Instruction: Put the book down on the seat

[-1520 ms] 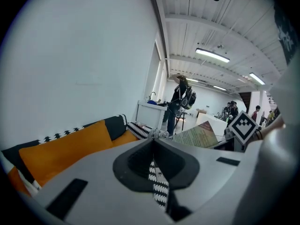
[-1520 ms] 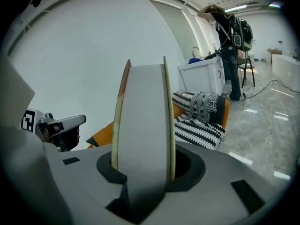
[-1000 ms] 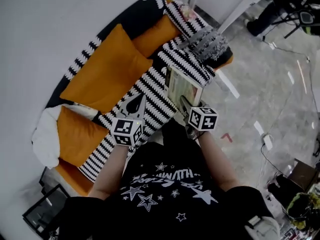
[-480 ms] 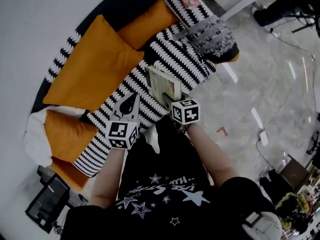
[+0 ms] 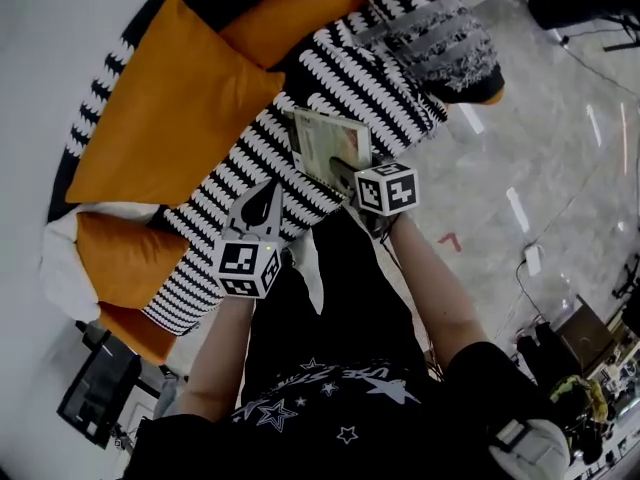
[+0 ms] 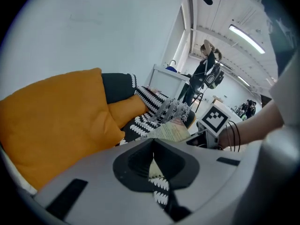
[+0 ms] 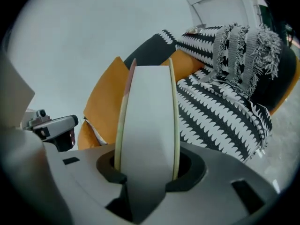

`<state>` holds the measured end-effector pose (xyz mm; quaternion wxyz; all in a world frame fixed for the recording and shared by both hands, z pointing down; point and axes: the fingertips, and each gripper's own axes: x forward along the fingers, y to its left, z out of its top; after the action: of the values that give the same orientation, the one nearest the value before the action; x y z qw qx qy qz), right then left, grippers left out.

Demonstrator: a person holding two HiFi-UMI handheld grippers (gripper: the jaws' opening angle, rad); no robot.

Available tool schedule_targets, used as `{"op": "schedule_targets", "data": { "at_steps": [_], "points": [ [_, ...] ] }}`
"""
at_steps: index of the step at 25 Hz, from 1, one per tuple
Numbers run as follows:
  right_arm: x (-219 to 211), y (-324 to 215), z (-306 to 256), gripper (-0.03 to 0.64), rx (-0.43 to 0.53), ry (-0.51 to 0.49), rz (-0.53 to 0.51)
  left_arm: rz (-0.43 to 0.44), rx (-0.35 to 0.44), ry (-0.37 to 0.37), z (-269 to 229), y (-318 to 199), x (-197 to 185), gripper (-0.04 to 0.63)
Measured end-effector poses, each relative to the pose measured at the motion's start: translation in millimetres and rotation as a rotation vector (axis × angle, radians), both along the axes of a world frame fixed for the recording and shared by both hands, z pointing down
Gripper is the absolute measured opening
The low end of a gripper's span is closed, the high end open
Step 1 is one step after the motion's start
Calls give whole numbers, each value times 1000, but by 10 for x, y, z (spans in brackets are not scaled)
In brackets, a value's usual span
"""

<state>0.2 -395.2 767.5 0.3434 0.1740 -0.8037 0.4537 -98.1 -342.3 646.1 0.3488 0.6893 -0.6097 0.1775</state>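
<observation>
The book (image 5: 328, 143), pale green cover up, hangs low over the black-and-white striped seat (image 5: 360, 78) of the sofa. My right gripper (image 5: 347, 171) is shut on its near edge. The right gripper view shows the book (image 7: 147, 125) edge-on, its white page block between two covers, clamped in the right gripper (image 7: 147, 168). My left gripper (image 5: 262, 204) is shut with nothing in it, hovering over the seat's front edge, left of the book. In the left gripper view the left gripper (image 6: 153, 159) points along the seat, with the book (image 6: 171, 131) beyond it.
Big orange cushions (image 5: 165, 98) line the sofa back. A grey fringed throw (image 5: 445, 48) lies on the far end of the seat. A white cushion (image 5: 60, 268) sits at the near end. A person (image 6: 204, 74) stands by a white cabinet (image 7: 225, 3).
My right gripper has carried the book left and down toward the striped seat, and the book lies flatter. The left gripper has hardly moved.
</observation>
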Motion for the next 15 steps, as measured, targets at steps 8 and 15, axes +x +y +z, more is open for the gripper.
{"op": "schedule_targets", "data": {
  "at_steps": [8,15],
  "points": [
    [-7,-245,13,176,32,-52,-146,15,-18,-5,147,-13,86,9],
    [-213,-428,126,176,-39,-112,-143,-1,-32,-2,217,6,-47,8]
  ]
}}
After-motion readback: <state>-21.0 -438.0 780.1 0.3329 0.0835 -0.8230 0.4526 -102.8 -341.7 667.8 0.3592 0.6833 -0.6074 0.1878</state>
